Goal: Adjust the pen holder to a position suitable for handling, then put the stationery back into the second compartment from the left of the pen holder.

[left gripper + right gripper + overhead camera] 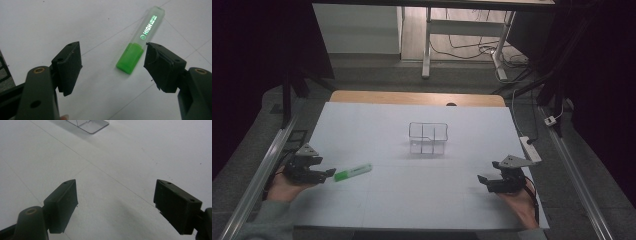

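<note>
We bring our left gripper [112, 65], jaws wide, up to the highlighter [140, 41] lying flat; right gripper [115, 205] waits wide apart.

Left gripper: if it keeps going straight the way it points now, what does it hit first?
Likely the highlighter. The left gripper is open, and the green cap end lies just ahead, nearer the right-hand jaw in the left gripper view. Whether that jaw already touches the cap is unclear.
</note>
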Available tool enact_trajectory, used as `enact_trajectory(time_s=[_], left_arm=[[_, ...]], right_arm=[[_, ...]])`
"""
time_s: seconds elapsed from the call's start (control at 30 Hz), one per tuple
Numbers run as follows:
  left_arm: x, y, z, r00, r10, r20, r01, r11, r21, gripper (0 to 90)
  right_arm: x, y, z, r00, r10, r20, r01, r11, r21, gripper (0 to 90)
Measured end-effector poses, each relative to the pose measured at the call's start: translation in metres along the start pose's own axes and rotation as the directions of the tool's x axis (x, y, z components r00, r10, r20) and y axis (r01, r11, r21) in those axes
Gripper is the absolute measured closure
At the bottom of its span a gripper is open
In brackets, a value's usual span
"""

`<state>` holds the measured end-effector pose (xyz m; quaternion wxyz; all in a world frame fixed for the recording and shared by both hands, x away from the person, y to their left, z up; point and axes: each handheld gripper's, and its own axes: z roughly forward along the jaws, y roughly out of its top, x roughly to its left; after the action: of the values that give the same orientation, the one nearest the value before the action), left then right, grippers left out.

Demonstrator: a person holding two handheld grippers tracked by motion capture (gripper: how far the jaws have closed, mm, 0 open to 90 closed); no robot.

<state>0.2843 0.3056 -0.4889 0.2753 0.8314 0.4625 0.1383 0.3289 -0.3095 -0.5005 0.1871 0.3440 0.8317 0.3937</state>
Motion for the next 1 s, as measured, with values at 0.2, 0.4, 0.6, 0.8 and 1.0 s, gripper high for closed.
enact_trajectory(time_s=[0.2,0.4,0.6,0.8,1.0], left_arm=[[0.003,-0.001,0.0,1.0,-0.005,0.002,0.005,0.9993,0.037,30.5],[0.004,0.0,0.003,0.9999,0.003,0.016,-0.004,0.9989,0.047,30.6],[0.0,0.011,0.01,0.9956,0.083,0.044,-0.087,0.9908,0.104,30.0],[-0.003,0.019,0.024,0.9829,0.149,0.108,-0.166,0.9726,0.163,29.4],[-0.006,0.027,0.035,0.9681,0.2,0.151,-0.229,0.9511,0.208,30.5]], right_arm=[[0.0,0.0,0.0,1.0,-0.002,0.0,0.002,1.0,0.001,19.1],[0.0,0.0,0.0,1.0,0.001,0.002,-0.001,1.0,0.003,19.2],[0.0,0.0,0.0,1.0,0.0,-0.003,0.0,1.0,-0.003,19.3],[-0.001,0.0,-0.002,1.0,0.004,0.002,-0.004,1.0,-0.001,19.3],[-0.001,-0.001,-0.002,1.0,0.003,-0.001,-0.003,1.0,0.003,19.3]])
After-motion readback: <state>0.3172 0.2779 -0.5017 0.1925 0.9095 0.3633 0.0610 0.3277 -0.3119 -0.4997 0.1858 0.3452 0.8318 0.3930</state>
